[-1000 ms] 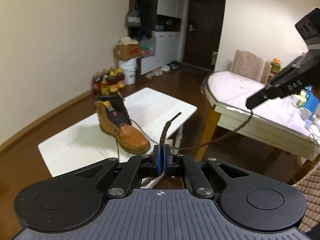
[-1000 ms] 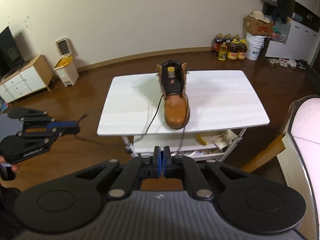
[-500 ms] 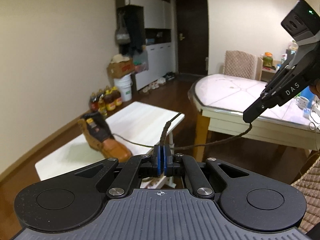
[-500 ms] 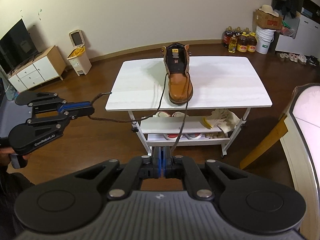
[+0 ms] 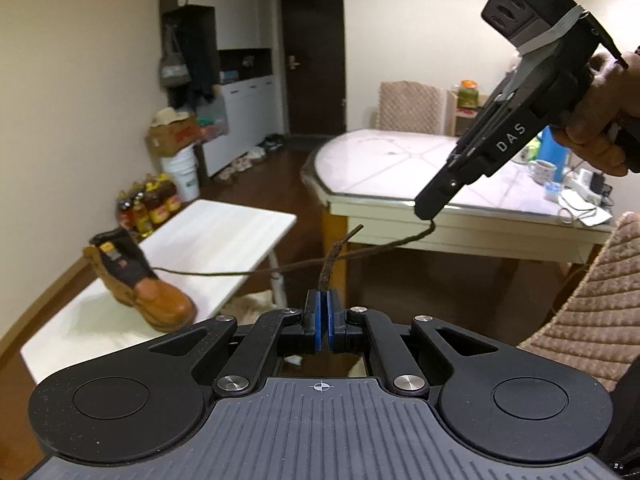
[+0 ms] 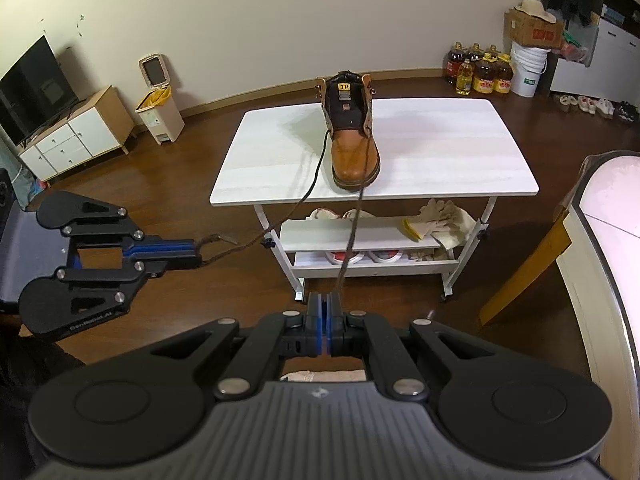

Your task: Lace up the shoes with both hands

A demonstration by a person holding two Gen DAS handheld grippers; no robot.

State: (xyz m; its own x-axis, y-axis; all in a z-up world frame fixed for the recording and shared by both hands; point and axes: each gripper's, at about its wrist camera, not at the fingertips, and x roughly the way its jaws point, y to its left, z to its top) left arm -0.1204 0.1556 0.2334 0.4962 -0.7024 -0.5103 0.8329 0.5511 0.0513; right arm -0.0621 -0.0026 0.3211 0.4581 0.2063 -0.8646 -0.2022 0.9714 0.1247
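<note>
Pinching lace ends (image 6: 352, 236), left tool (image 6: 198, 254) level, right tool (image 6: 324, 304) angled down, boot (image 6: 354, 142) beyond.

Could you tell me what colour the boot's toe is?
Tan-orange leather toe on the boot, clearest in the right wrist view.

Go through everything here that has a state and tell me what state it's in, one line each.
Left gripper: shut on one lace end.
Right gripper: shut on the other lace end.
Lace: both ends pulled out from the boot, off the table.
Boot: upright on the white table, tongue open, upper eyelets unlaced.
Door: closed.
Television: off.
Bin: lid up.
</note>
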